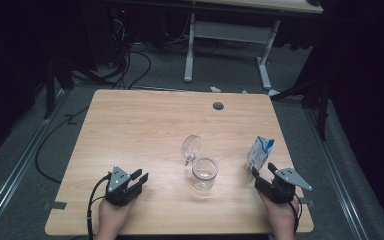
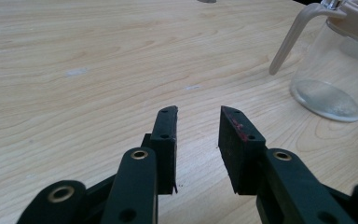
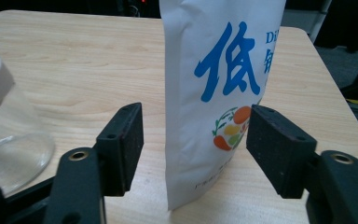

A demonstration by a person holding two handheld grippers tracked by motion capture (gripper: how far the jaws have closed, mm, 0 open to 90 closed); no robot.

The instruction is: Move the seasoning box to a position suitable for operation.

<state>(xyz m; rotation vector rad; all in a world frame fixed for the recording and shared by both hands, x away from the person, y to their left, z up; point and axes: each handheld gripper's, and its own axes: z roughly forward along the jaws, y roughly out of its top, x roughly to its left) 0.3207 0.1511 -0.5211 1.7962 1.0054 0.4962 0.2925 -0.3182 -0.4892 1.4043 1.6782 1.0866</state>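
A white stand-up pouch with blue lettering and a fruit picture stands upright near the table's right edge. My right gripper is open, one jaw on each side of the pouch, with a clear gap at the left jaw in the right gripper view. A clear glass jar with a hinged lid tipped up stands in the middle front. My left gripper rests at the front left, open with nothing between its jaws. The jar is to its upper right.
The wooden table has a round cable hole near its far edge. Beyond it stand a white desk frame and cables on a grey floor. The jar is just left of my right gripper.
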